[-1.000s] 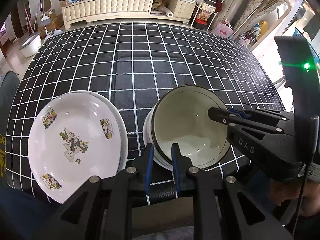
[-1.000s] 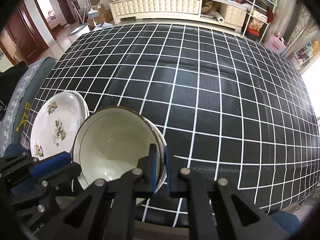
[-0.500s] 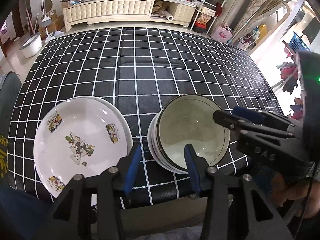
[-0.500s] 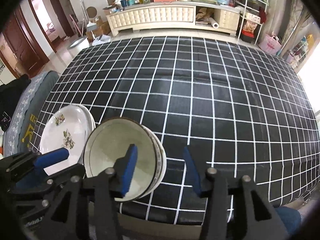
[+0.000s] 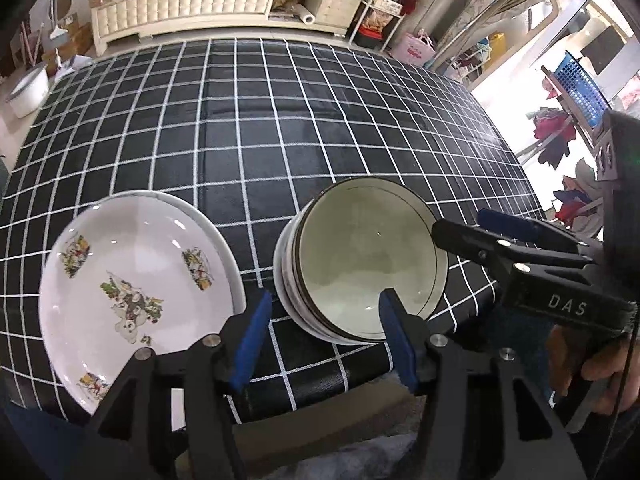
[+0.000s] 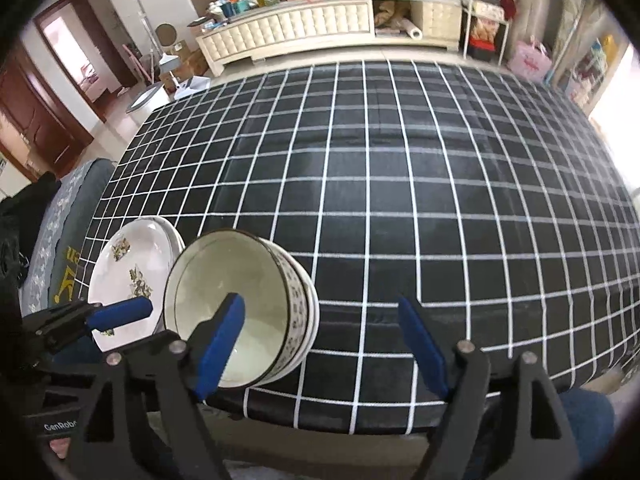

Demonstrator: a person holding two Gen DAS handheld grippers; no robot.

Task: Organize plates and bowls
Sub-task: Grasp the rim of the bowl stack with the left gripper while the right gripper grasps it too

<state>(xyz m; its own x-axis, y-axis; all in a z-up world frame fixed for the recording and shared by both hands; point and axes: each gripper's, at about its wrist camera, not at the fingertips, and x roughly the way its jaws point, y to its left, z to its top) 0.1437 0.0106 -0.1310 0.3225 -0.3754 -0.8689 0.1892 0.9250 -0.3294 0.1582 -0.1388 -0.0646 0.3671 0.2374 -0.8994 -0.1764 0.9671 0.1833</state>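
While both pairs of tongs hang at the near edge of the table (image 5: 280, 128), the left gripper (image 5: 324, 334) has its blue-padded fingers (image 5: 252, 340) spread wide and holding nothing, one pad in front of the plates and the other in front of the bowls, and the right gripper (image 6: 320, 348) is likewise spread and empty, its left pad overlapping the bowls in view. Just past the pads, a stack of bowls (image 5: 360, 260) with dark rims sits near the table's front edge on the black checked cloth; close beside it on the left, apart from it, lies a stack of white plates (image 5: 136, 280) printed with small cartoon pictures. Beyond the table stands a cream tufted cabinet (image 6: 304, 24)
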